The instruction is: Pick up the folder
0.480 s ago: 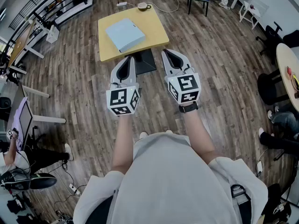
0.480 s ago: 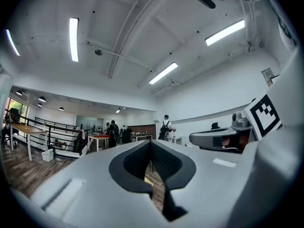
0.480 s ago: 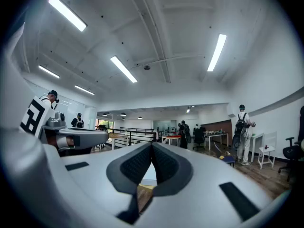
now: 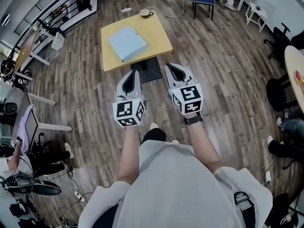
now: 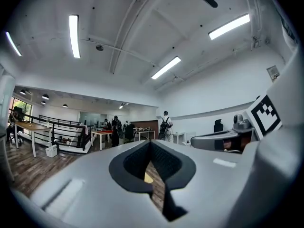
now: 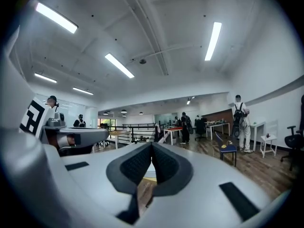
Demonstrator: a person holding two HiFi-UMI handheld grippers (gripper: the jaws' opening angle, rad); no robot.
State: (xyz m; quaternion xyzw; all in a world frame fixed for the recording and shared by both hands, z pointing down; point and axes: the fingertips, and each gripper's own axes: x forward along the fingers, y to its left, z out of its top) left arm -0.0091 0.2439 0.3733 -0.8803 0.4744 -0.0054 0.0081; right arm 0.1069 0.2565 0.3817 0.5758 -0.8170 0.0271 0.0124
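A pale blue folder [image 4: 127, 43] lies flat on a small yellow table [image 4: 156, 34] ahead of me in the head view. My left gripper [image 4: 135, 72] and right gripper [image 4: 170, 67] are held side by side at chest height, short of the table's near edge, both pointing level toward it. Both are shut with nothing between the jaws. In the left gripper view the left gripper [image 5: 149, 143] has its tips touching, and a sliver of the yellow table [image 5: 148, 178] shows through the gap below. The right gripper [image 6: 152, 146] is likewise shut, with the table [image 6: 150, 178] glimpsed behind it.
A cup [image 4: 145, 13] stands at the table's far edge, with a cable on the wood floor behind it. A blue chair [image 4: 203, 0] is at the back right, a round table [image 4: 295, 68] at far right, desks [image 4: 29, 42] and a railing on the left. People stand far off [image 5: 165, 126].
The table and folder sit slightly farther right and nearer in the head view; both grippers have dropped a little in the picture, still shut and side by side.
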